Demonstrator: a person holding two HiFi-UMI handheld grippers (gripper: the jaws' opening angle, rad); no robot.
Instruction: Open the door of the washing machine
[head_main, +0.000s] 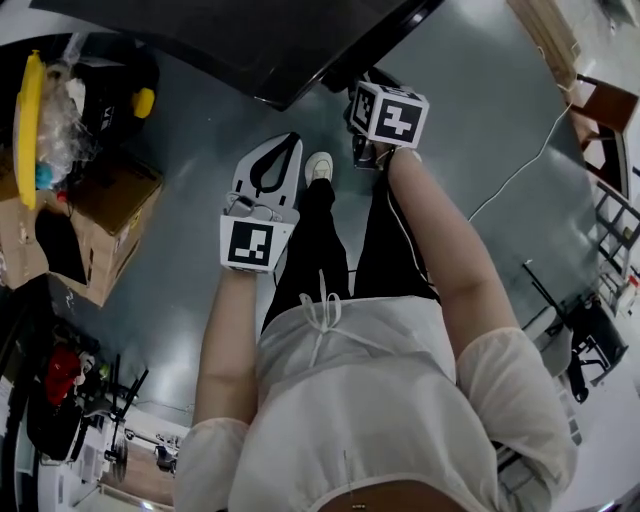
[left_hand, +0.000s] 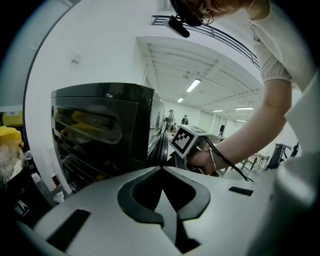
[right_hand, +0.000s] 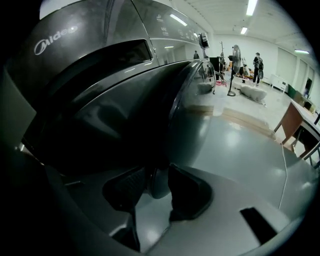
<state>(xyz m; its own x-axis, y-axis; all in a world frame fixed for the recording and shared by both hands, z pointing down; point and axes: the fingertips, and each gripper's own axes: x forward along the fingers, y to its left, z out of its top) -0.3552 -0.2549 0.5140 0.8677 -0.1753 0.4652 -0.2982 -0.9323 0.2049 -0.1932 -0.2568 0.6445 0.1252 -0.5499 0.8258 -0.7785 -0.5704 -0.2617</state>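
The dark grey washing machine (head_main: 260, 50) fills the top of the head view, and its round door (right_hand: 200, 115) bulges toward the right gripper view. My right gripper (right_hand: 156, 187) has its two pads on either side of the door's lower rim (right_hand: 158, 181) and is shut on it. In the head view only its marker cube (head_main: 388, 112) shows, right under the machine's front edge. My left gripper (left_hand: 161, 170) hangs beside the machine with its tips together and nothing between them. In the head view it sits left of the right one, pointing at the machine (head_main: 288, 140).
Cardboard boxes (head_main: 110, 220) and a yellow item (head_main: 30, 120) stand on the floor to the left. A white cable (head_main: 520, 170) runs across the grey floor to the right, near a wooden chair (head_main: 600, 110). My shoe (head_main: 318, 165) is just below the machine.
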